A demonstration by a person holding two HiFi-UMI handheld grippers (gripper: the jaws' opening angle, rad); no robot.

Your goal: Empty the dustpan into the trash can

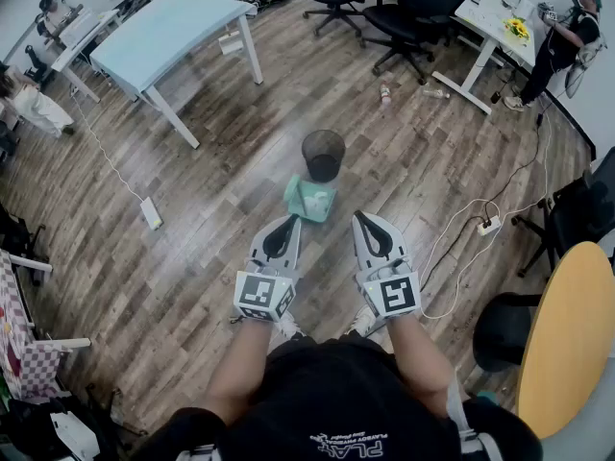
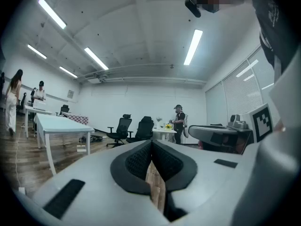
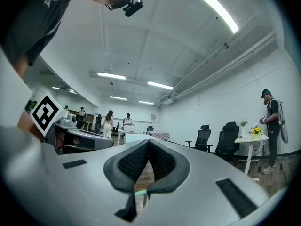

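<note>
We stand on the wood floor (image 1: 192,248) with a gripper in each hand, both held out level in front of us and side by side, a little apart. The left gripper (image 1: 291,219) has its fingers pressed together at the tips, and its own view shows the left gripper (image 2: 151,141) with nothing caught between the dark ribbed pads. The right gripper (image 1: 357,215) is likewise closed. In its own view, the right gripper (image 3: 148,141) has its fingertips meeting and is empty.

The green dustpan (image 1: 309,199) sits on the floor just beyond the two grippers, untouched by either. Right behind it stands the black mesh trash can (image 1: 323,154), upright. From the head view we cannot tell whether the two touch.

A pale blue table (image 1: 173,27) stands well off to the left of the can, and black office chairs (image 1: 413,8) are at the far side of the room. Beside them a person (image 1: 562,41) stands at a white desk (image 1: 485,17) bearing yellow flowers (image 1: 517,29). A white cable (image 1: 461,224) loops across the floor to our right, near a round yellow table (image 1: 567,334). A power strip (image 1: 151,212) lies to our left.
</note>
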